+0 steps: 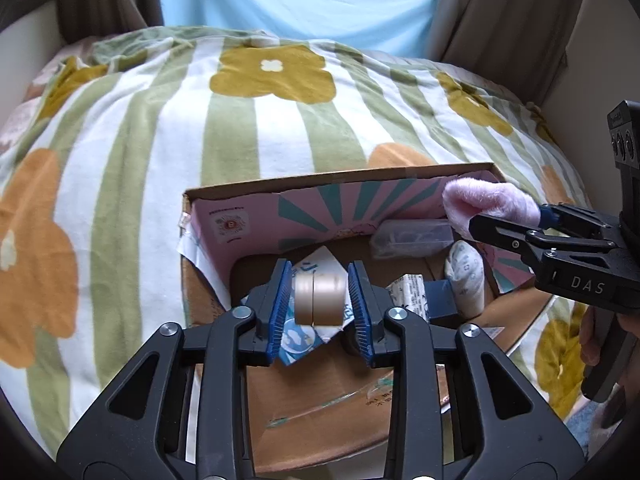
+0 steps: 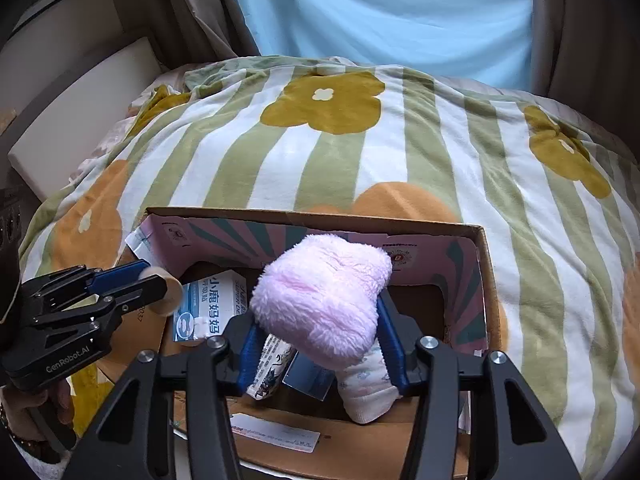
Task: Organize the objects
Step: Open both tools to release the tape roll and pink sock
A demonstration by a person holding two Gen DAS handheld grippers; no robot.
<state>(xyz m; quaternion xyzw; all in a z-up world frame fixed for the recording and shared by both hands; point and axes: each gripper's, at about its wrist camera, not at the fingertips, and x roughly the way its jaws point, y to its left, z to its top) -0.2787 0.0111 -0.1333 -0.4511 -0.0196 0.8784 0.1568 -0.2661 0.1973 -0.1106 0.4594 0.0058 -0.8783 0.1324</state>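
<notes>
An open cardboard box [image 1: 340, 178] [image 2: 484, 264] with pink printed inner walls lies on a flowered blanket. My left gripper [image 1: 320, 300] is shut on a brown tape roll [image 1: 319, 299] and holds it above the box's left half; the roll also shows in the right wrist view [image 2: 168, 290]. My right gripper [image 2: 320, 328] is shut on a fluffy pink sock [image 2: 324, 300] over the box's right half; the sock also shows in the left wrist view [image 1: 488, 200]. In the box lie a blue-and-white packet [image 2: 208, 308], a white patterned sock [image 2: 370, 392], a dark blue item [image 2: 310, 380] and a clear plastic case [image 1: 412, 238].
The striped green-and-white blanket [image 1: 160, 140] with yellow and orange flowers covers the bed all around the box. Light blue and brown curtains [image 2: 380, 12] hang behind. A white padded bed edge [image 2: 80, 108] runs along the left.
</notes>
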